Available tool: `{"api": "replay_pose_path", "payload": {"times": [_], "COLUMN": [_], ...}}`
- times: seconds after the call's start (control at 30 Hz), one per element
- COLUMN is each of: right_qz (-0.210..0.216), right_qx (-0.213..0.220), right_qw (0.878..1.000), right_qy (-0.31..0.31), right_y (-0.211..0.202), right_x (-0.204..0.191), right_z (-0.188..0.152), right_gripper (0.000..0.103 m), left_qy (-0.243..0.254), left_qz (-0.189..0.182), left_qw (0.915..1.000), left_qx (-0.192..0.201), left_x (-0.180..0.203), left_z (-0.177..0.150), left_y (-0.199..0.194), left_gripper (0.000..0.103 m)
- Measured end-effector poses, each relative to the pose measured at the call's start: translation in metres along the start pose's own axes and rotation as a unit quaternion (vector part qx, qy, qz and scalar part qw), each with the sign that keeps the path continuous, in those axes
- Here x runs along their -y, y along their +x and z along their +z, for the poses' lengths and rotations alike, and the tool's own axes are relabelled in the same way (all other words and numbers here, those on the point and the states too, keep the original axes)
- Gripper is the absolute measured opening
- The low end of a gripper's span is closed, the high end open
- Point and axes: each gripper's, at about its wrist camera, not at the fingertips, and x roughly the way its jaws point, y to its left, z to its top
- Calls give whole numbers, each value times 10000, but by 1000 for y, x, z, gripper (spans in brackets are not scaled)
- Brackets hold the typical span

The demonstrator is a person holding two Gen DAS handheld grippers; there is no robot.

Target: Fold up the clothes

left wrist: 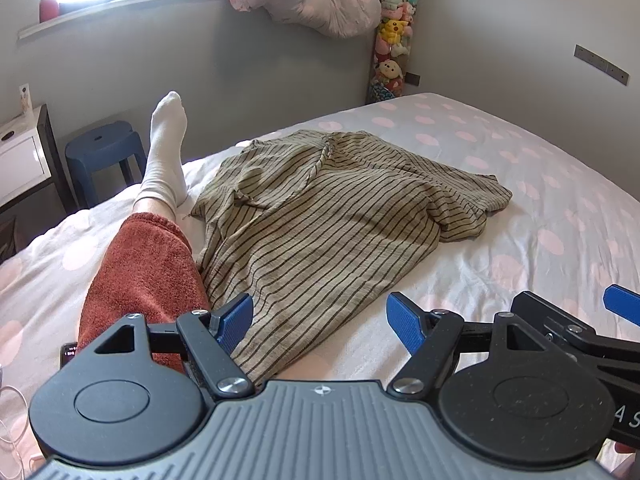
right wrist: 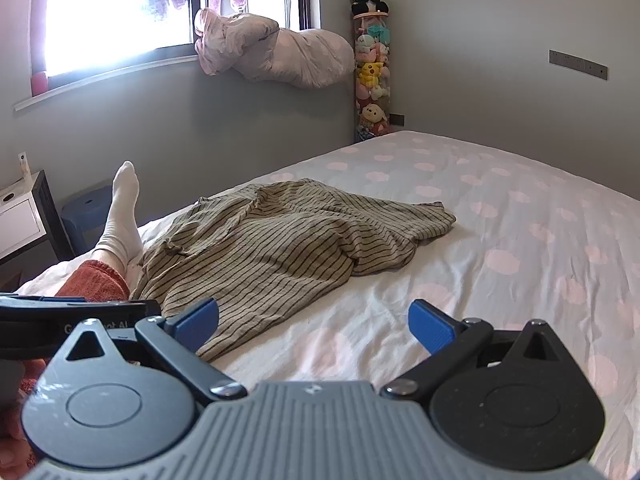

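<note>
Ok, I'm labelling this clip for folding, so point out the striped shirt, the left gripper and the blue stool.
striped shirt (left wrist: 320,216): left wrist view, middle of the body panel.
left gripper (left wrist: 320,322): left wrist view, midway between its open blue fingertips.
blue stool (left wrist: 102,146): left wrist view, seat top.
</note>
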Motion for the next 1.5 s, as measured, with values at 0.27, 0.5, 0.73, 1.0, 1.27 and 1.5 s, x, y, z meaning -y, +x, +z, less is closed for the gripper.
{"api": "replay_pose_path", "payload": {"times": [0.27, 0.5, 0.73, 1.0, 1.27, 1.5], "right_qz": [-77, -141, -68, -123, -124, -79], "right_qx": [-104, -105, -146, -72, -83, -65], "right_qw": [9998, 9996, 9989, 9992, 9988, 9984], "right_qy": [144, 203, 440, 368, 476, 548], "right_y": [0, -1, -2, -5, -6, -8], "right_x": [3, 5, 10, 8, 12, 10], "right_z": [1, 0, 0, 0, 0, 2], "right_gripper": [102, 102, 102, 102, 102, 102], "left_qy": [-167, -203, -10, -19, 130, 116], "left_qz": [-247, -261, -291, -390, -425, -418], "left_qw": [9995, 9993, 9995, 9992, 9989, 9988], "left_qx": [-131, -198, -156, -130, -159, -220], "left_x": [-6, -1, 5, 5, 10, 12], "left_z": [-2, 0, -2, -3, -2, -2], "left_y": [3, 5, 2, 0, 1, 3], "left_gripper": [73, 73, 64, 54, 54, 54]}}
